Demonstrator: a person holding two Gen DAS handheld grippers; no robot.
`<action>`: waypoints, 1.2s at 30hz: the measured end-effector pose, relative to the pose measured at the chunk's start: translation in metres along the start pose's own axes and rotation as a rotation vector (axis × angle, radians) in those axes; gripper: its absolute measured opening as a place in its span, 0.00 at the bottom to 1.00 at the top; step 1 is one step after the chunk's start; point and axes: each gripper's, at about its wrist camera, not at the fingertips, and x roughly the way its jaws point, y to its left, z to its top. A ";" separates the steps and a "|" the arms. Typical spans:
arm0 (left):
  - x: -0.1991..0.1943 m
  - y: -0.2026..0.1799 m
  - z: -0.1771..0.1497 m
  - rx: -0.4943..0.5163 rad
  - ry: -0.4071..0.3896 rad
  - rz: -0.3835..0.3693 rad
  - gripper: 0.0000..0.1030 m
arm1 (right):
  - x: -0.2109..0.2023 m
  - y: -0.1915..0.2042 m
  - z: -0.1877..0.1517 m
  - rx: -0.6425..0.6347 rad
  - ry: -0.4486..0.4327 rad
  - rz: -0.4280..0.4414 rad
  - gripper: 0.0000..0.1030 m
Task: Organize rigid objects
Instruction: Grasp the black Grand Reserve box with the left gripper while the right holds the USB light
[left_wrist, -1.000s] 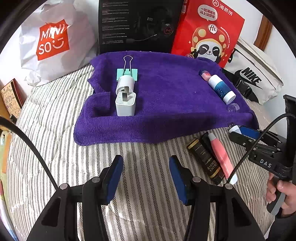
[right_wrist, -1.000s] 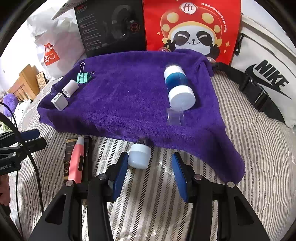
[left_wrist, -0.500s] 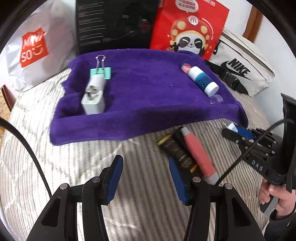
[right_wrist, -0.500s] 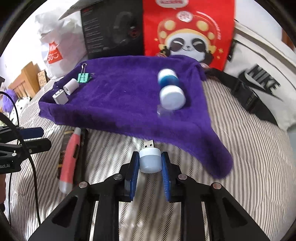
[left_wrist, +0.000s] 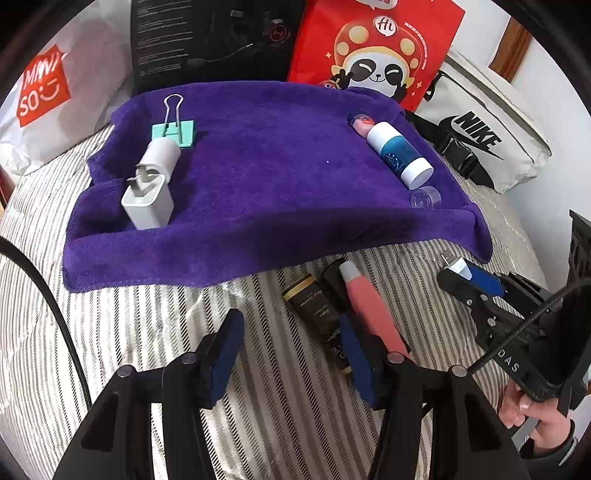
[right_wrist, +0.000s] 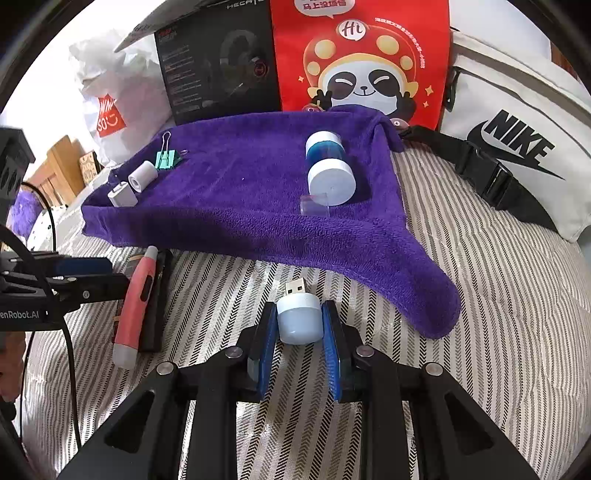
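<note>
Rounded plastic USB lamp (right_wrist: 299, 319) sits clamped between jaws.

both grippers are built of black frames with blue pads on the fingers (left_wrist: 225, 350) and silver screws (right_wrist: 166, 368) at the joints. a black cable (left_wrist: 62, 317) is seen beside the left gripper (left_wrist: 291, 354). white lettering is printed on the right gripper (right_wrist: 299, 345). a dark sleeve (left_wrist: 554, 454) is worn.

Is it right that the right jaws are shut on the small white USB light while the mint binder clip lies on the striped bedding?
Not quite. The mint binder clip lies on the purple towel, as the left wrist view shows. The rest holds.
</note>
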 end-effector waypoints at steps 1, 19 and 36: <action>0.002 -0.002 0.001 0.003 0.004 0.002 0.54 | 0.000 0.000 0.000 0.002 0.000 0.003 0.24; -0.003 -0.014 -0.012 0.020 0.029 0.035 0.59 | 0.003 0.006 -0.001 -0.021 0.001 -0.025 0.24; 0.004 -0.024 -0.010 0.067 0.047 0.090 0.65 | 0.003 0.005 -0.002 -0.019 0.000 -0.023 0.24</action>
